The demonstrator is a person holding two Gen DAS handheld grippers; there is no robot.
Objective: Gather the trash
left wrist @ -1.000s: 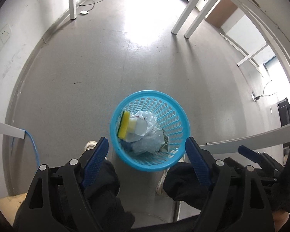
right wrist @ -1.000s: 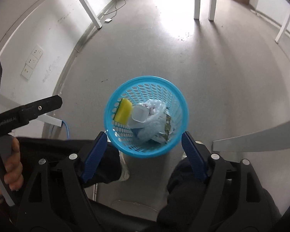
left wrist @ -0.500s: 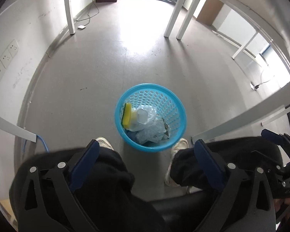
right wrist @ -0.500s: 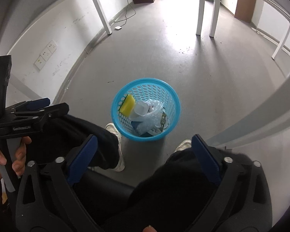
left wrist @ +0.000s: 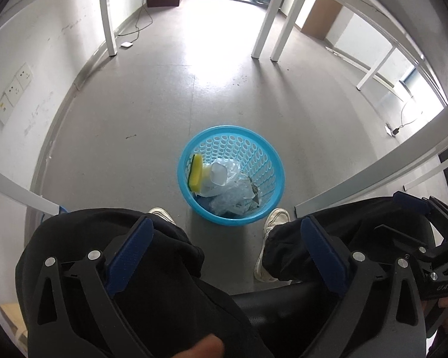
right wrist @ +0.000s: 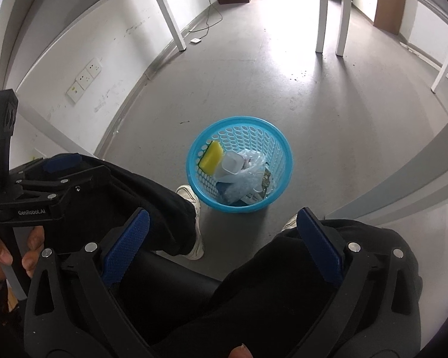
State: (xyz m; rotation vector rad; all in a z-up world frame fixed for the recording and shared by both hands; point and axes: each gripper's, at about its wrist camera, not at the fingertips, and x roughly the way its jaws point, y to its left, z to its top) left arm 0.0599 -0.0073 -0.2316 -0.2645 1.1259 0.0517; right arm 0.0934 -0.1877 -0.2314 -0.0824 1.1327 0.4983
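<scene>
My left tool (left wrist: 227, 250) has its blue-padded jaws spread as wide as they go, with nothing between them; it hangs above my black-trousered lap (left wrist: 152, 268) and points steeply down. My right tool (right wrist: 221, 241) is the same: jaws fully apart, empty, above my knees.

On the grey floor (left wrist: 152, 113), just ahead of my two white shoes (left wrist: 273, 217), stands the round light-blue perforated plastic basket (left wrist: 262, 155). It sits between my feet, close to the toes of both. Inside it lies the trash: a yellow sponge with a dark green backing (left wrist: 197, 173) leaning on edge against the basket's left wall, a small white plastic cup (left wrist: 219, 173) tipped on its side just beside the sponge, and crumpled clear plastic wrapping (left wrist: 233, 194) filling the middle and near part. A dark printed wrapper (right wrist: 265, 179) is tucked among the plastic on the right.

In the right wrist view, my left hand (right wrist: 3, 253) grips the handle of the left tool at the left edge. White desk legs (left wrist: 107, 21) stand farther off along the wall, and a white charger with its cable (left wrist: 127, 44) lies on the floor near one.
</scene>
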